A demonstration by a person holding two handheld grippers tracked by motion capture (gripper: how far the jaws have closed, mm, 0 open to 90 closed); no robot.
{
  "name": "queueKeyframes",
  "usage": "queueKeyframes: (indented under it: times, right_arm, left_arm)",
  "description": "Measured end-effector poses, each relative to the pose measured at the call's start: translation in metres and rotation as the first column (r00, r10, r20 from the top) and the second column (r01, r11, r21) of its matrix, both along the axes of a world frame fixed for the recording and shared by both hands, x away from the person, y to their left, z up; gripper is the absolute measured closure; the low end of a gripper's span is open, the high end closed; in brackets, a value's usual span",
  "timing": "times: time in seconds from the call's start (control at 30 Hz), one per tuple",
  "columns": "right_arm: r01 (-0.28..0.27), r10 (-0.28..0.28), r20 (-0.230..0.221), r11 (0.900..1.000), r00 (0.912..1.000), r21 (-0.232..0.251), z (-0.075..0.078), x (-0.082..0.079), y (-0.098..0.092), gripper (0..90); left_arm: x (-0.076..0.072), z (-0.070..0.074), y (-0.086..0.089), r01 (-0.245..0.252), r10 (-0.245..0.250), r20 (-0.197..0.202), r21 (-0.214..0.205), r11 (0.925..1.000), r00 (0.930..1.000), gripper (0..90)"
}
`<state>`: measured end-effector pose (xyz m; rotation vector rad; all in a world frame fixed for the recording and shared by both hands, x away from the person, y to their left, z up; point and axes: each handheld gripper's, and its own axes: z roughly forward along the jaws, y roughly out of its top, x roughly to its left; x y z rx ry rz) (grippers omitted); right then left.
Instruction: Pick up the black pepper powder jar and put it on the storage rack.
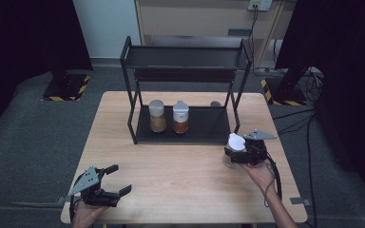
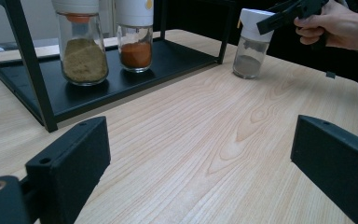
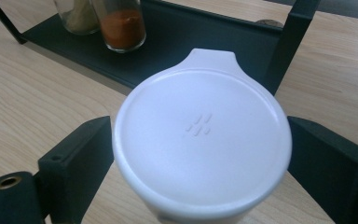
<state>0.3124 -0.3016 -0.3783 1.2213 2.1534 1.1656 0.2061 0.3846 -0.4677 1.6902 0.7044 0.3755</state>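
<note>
The right gripper (image 1: 237,153) has its jaws on either side of the white cap of a jar (image 1: 234,151), one at each flank; in the right gripper view they sit right at the cap's edge, and I cannot tell whether the pads press on it. The jar (image 3: 200,140) stands upright on the desk (image 1: 180,180), its long axis vertical, cap up, the cap's small tab pointing toward the rack (image 1: 185,128). It stands just off the rack's front right leg, with dark powder at its bottom.

The left gripper (image 1: 110,183) hangs released over the desk's near left corner, jaws wide apart with nothing between them, pointing across the bare wood.

There are three jars: the one at the right gripper and two on the rack's lower shelf, one of tan powder (image 1: 157,116) and one of red (image 1: 180,118), side by side. Two grippers, one rack with two shelves.
</note>
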Motion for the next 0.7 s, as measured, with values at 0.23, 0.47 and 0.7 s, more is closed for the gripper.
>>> queueKeyframes:
  times: [0.23, 0.47, 0.7]
  right_arm:
    - [-0.005, 0.006, 0.026, 0.9987, 0.9997, -0.051, -0.002, 0.000, 0.009, 25.5]
    - [0.010, -0.008, 0.043, 0.9985, 0.9990, -0.054, -0.004, -0.005, 0.013, 31.0]
    - [0.002, 0.001, 0.049, 0.9975, 0.9988, -0.071, -0.001, -0.005, 0.014, 31.2]
  left_arm:
    - [0.000, 0.000, 0.000, 0.000, 0.000, -0.001, 0.002, 1.0000, 1.0000, 3.7]
    - [0.000, 0.000, 0.000, 0.001, -0.001, -0.001, 0.001, 1.0000, 1.0000, 3.7]
    - [0.000, 0.000, 0.000, 0.001, -0.001, -0.001, 0.001, 1.0000, 1.0000, 3.7]
